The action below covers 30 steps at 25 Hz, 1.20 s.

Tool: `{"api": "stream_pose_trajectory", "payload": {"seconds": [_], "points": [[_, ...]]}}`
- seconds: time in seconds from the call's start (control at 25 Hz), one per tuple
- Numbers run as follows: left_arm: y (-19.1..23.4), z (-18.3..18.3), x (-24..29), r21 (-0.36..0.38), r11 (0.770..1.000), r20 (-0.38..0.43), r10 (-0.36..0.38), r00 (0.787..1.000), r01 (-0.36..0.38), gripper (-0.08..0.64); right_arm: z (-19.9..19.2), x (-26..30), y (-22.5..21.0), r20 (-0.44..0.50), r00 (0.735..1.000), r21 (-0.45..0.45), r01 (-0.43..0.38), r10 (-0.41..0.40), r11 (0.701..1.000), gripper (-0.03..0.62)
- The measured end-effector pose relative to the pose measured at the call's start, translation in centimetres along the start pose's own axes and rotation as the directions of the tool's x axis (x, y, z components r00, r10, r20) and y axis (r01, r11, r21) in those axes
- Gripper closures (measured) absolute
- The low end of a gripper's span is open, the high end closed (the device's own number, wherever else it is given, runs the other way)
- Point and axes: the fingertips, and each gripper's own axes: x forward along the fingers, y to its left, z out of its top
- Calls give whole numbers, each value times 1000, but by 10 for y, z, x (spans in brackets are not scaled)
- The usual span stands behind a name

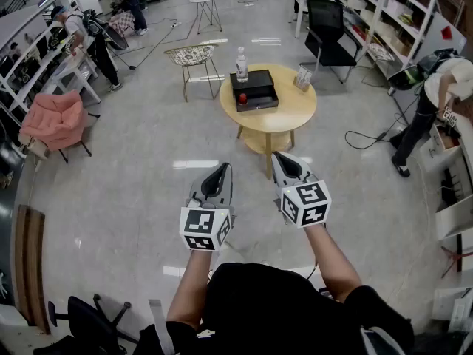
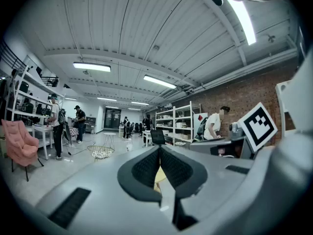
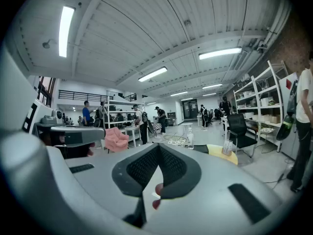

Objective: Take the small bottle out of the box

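A black box (image 1: 253, 89) sits on the round yellow table (image 1: 284, 117) ahead of me, with something small and red (image 1: 242, 98) at its front left corner. A clear bottle (image 1: 242, 65) stands upright just behind the box. Both grippers hover over the floor short of the table, apart from everything. My left gripper (image 1: 220, 171) is shut with nothing held, and so is my right gripper (image 1: 281, 159). In the right gripper view the bottle (image 3: 190, 140), the box (image 3: 201, 149) and the table (image 3: 224, 154) lie beyond the shut gripper (image 3: 157, 146). The left gripper (image 2: 160, 149) shows only a sliver of table.
A small card holder (image 1: 302, 78) stands on the table's right side. A wire basket chair (image 1: 192, 56) is left of the table, a pink armchair (image 1: 52, 120) farther left, a black office chair (image 1: 325, 24) behind. A cable (image 1: 366, 140) trails on the floor; a person (image 1: 432, 98) bends at the right shelves.
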Motion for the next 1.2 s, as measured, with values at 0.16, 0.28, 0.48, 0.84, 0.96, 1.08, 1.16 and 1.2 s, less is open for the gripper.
{"api": "stream_pose_trajectory", "payload": {"seconds": [0.16, 0.28, 0.48, 0.84, 0.96, 1.08, 1.16, 1.2], "points": [[-8, -5, -7, -2, 1000, -1, 1, 1000, -1, 549, -9, -9, 4, -13, 1000, 6, -10, 10, 1000, 591], [-10, -6, -8, -5, 1000, -5, 7, 1000, -7, 549, -10, -12, 5, -16, 1000, 4, -16, 16, 1000, 591], [-9, -9, -2, -12, 1000, -9, 8, 1000, -8, 549, -12, -10, 1, -18, 1000, -3, -12, 12, 1000, 591], [6, -11, 35, -26, 1000, -21, -6, 1000, 6, 549, -10, 20, -21, -26, 1000, 7, -4, 4, 1000, 591], [15, -10, 51, -30, 1000, -22, -9, 1000, 8, 549, -8, 37, -30, -28, 1000, 12, -2, 2, 1000, 591], [25, -8, 70, -31, 999, -22, -10, 1000, 10, 549, -5, 54, -40, -26, 1000, 19, 1, 0, 1000, 591], [33, -7, 84, -31, 999, -25, -11, 1000, 10, 549, -3, 68, -48, -25, 1000, 21, 3, -3, 1000, 591], [38, -6, 91, -31, 999, -27, -12, 1000, 11, 549, -2, 76, -51, -26, 1000, 22, 5, -4, 1000, 591]]}}
